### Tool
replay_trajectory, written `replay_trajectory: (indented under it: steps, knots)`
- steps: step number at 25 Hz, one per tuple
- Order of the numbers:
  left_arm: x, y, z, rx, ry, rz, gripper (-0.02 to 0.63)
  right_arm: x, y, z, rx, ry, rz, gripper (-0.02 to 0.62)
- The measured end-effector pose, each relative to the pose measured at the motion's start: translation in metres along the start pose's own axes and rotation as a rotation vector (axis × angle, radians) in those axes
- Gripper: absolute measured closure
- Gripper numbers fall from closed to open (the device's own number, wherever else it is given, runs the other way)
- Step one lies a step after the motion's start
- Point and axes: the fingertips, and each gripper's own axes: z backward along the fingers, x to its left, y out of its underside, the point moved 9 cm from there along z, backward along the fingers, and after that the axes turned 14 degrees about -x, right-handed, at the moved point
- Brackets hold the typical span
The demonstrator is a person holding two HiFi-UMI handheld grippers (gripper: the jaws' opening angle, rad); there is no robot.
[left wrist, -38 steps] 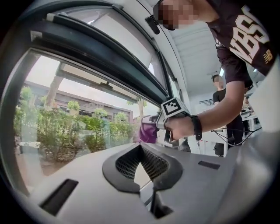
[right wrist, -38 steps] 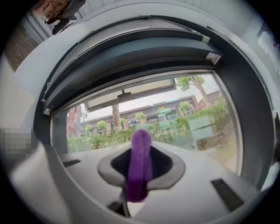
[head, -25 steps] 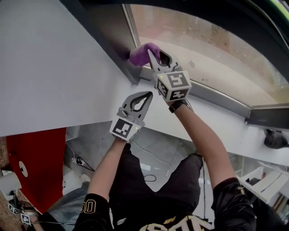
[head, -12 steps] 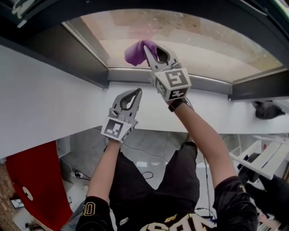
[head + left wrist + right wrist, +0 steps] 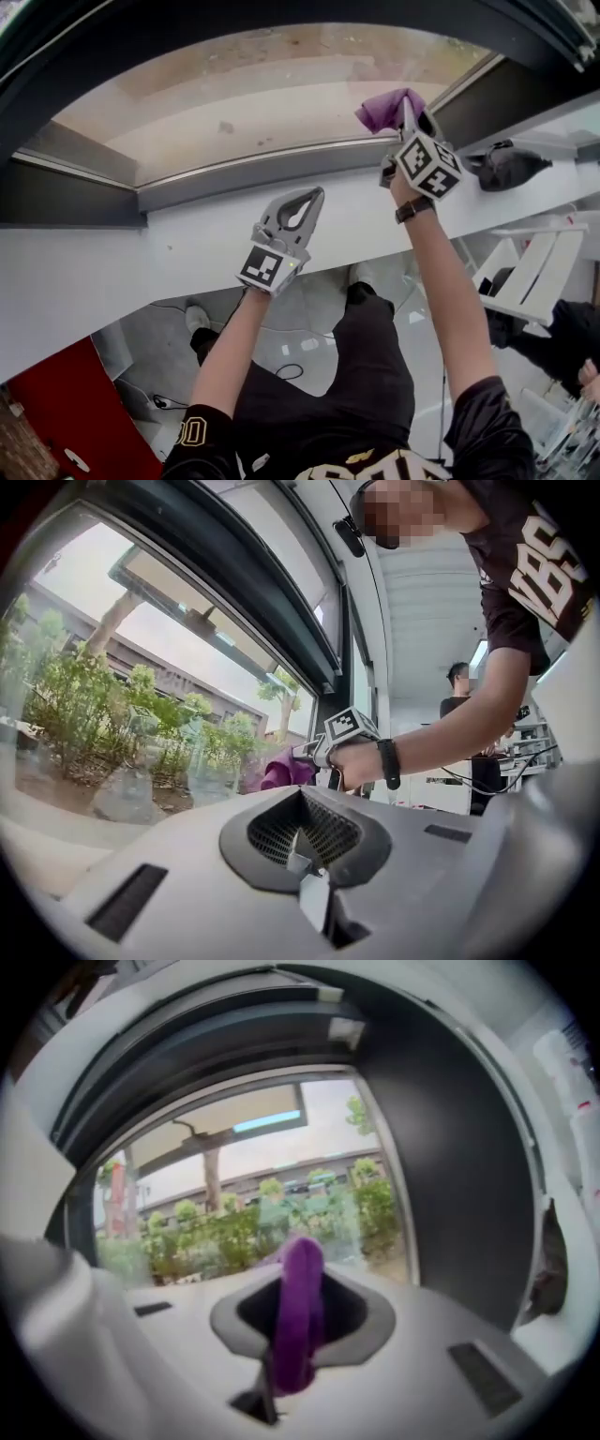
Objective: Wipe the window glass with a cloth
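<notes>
Dark window frame (image 5: 66, 197), white sill (image 5: 141, 262) below, grey floor (image 5: 295, 314), red panel (image 5: 56, 422) bottom-left. Daylight, shrubs (image 5: 94, 705) outside.

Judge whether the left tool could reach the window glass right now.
Probably yes. The left tool, shut and empty, hangs just short of the window glass with nothing between them; the cloth sits in the right tool, off to the side.

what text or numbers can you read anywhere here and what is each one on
"00", gold, on the sleeve of the black shirt, head view.
"BS", large white letters on that shirt's chest, left gripper view; the rest is cut off.
No words on the square markers of the left gripper and right gripper, only patterns.
</notes>
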Motion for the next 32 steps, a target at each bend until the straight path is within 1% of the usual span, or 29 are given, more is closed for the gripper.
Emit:
replay_trajectory:
  steps: [2,4,6,8,10,14,16,20,23,26,29,32]
  knots:
    - [-0.009,0.003,-0.011,-0.001,0.014,0.004,0.592,-0.037,-0.013,-0.005,-0.015,0.077,-0.007,0.523]
    - [-0.011,0.004,-0.014,-0.004,0.009,0.001,0.592,-0.051,-0.019,-0.008,-0.018,0.095,0.002,0.523]
    - [-0.006,0.001,-0.007,-0.009,-0.027,0.008,0.592,-0.043,-0.016,-0.004,-0.005,0.056,0.027,0.523]
    - [0.006,-0.006,0.007,-0.004,-0.074,0.001,0.592,-0.014,-0.004,0.005,0.028,-0.038,0.054,0.523]
    - [0.022,-0.017,0.027,0.004,-0.099,-0.026,0.592,0.035,0.016,0.015,0.067,-0.17,0.07,0.523]
    - [0.051,-0.045,0.09,0.034,-0.139,-0.105,0.592,0.163,0.054,0.034,0.126,-0.458,0.088,0.523]
    - [0.065,-0.062,0.127,0.059,-0.177,-0.14,0.592,0.225,0.069,0.038,0.135,-0.568,0.071,0.523]
    - [0.098,-0.107,0.206,0.094,-0.28,-0.201,0.592,0.356,0.099,0.044,0.132,-0.743,0.017,0.523]
    - [0.12,-0.127,0.255,0.101,-0.32,-0.258,0.592,0.44,0.124,0.046,0.126,-0.855,0.001,0.523]
    - [0.134,-0.134,0.294,0.1,-0.371,-0.293,0.592,0.507,0.15,0.045,0.139,-0.947,0.006,0.523]
    - [0.142,-0.137,0.323,0.086,-0.433,-0.294,0.592,0.55,0.173,0.047,0.175,-0.969,-0.046,0.523]
    - [0.149,-0.139,0.331,0.067,-0.461,-0.29,0.592,0.574,0.183,0.044,0.177,-0.971,-0.06,0.523]
